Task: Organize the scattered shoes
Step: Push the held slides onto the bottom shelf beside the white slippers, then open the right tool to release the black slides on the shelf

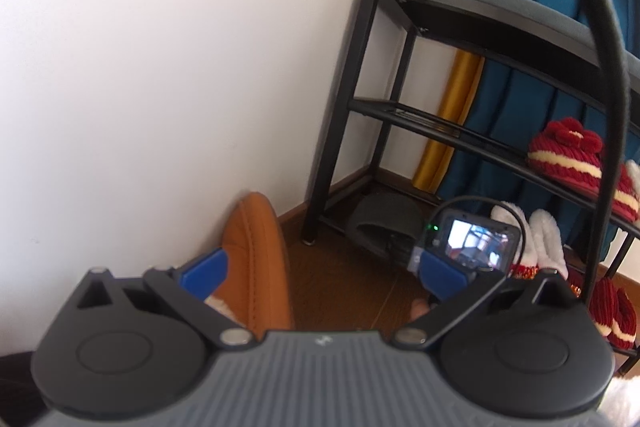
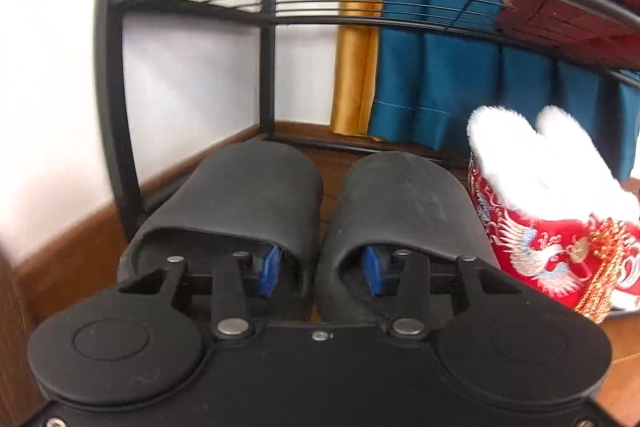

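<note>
In the right wrist view, two black slippers (image 2: 256, 195) (image 2: 404, 203) sit side by side on the floor under the black shoe rack (image 2: 116, 107). My right gripper (image 2: 322, 267) has one blue finger inside each slipper and presses their inner walls together. In the left wrist view, my left gripper (image 1: 320, 271) is open wide beside an orange-brown shoe (image 1: 260, 259) near the wall; its left finger (image 1: 204, 269) touches the shoe. The right gripper's body (image 1: 472, 243) shows ahead by a black slipper (image 1: 384, 223).
Red knitted slippers (image 1: 568, 155) lie on the rack's middle shelf. Red embroidered boots with white fur (image 2: 552, 227) stand to the right of the black slippers. More red slippers (image 1: 612, 311) sit lower right. White wall on the left, blue and gold curtain (image 2: 440, 87) behind.
</note>
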The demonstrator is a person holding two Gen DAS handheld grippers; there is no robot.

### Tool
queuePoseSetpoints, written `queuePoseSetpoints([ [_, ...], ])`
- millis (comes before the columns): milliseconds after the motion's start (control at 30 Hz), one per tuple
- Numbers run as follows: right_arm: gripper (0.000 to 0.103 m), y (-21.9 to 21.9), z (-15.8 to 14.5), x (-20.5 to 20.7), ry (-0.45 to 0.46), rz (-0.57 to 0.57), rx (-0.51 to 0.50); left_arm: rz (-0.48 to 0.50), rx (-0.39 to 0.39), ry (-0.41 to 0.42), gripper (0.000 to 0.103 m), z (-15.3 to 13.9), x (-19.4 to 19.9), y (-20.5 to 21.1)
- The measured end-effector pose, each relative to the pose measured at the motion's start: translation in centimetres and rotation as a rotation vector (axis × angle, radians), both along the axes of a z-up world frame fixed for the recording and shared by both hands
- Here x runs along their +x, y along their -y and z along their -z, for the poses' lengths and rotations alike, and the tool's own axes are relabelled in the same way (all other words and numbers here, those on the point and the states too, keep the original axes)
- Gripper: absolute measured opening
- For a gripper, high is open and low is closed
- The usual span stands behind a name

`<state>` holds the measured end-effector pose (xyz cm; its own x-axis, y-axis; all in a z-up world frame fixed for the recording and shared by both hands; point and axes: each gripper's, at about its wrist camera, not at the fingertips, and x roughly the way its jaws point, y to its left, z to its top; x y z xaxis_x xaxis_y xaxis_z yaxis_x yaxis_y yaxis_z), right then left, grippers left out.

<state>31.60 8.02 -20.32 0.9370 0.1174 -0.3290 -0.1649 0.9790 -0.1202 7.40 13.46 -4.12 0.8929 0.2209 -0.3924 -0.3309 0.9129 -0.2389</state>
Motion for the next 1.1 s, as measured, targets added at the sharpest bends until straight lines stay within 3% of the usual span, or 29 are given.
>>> queuePoseSetpoints([
  [167, 0.043, -2.4, 0.6, 1.7, 0.044, -0.033, -0.074, -0.021, -0.011, -0.016, 0.103, 0.2, 0.3, -0.5],
  [267, 0.04, -3.3, 1.7, 3.5, 0.013, -0.006, -0.124, -0.034, -0.022, -0.029, 0.103, 0.5, 0.7, -0.8],
  [467, 0.039, -3.4, 2.1, 4.8, 0.078, -0.005, -0.242, -0.048, -0.045, -0.052, 0.103, 1.0, 1.1, -1.1],
  [567, 0.039, -2.8, 1.6, 6.7, 0.021, 0.034, -0.162, -0.043, -0.019, -0.053, 0.103, 1.3, 1.3, -0.7],
  [700, 0.04, -3.8, 1.6, 6.9, 0.022, 0.022, -0.173, -0.045, 0.029, -0.07, 0.103, 1.8, 1.9, -0.1],
  [800, 0.05, -3.3, 1.9, 6.6, -0.003, 0.042, -0.163, -0.046, 0.023, -0.079, 0.103, 1.9, 2.0, -0.2],
  [867, 0.068, -2.5, 1.5, 6.0, -0.016, 0.053, -0.12, -0.049, 0.017, -0.072, 0.103, 1.8, 2.0, -0.3],
  [900, 0.09, -2.1, 1.3, 5.8, -0.023, 0.059, -0.098, -0.049, 0.016, -0.07, 0.103, 1.8, 2.0, -0.3],
  [933, 0.102, -1.7, 1.1, 5.5, -0.029, 0.064, -0.077, -0.048, 0.016, -0.067, 0.103, 1.7, 2.0, -0.3],
  [1100, 0.103, -0.7, 0.3, 3.0, -0.054, 0.0, 0.012, -0.038, 0.022, -0.05, 0.103, 1.3, 1.5, 0.0],
])
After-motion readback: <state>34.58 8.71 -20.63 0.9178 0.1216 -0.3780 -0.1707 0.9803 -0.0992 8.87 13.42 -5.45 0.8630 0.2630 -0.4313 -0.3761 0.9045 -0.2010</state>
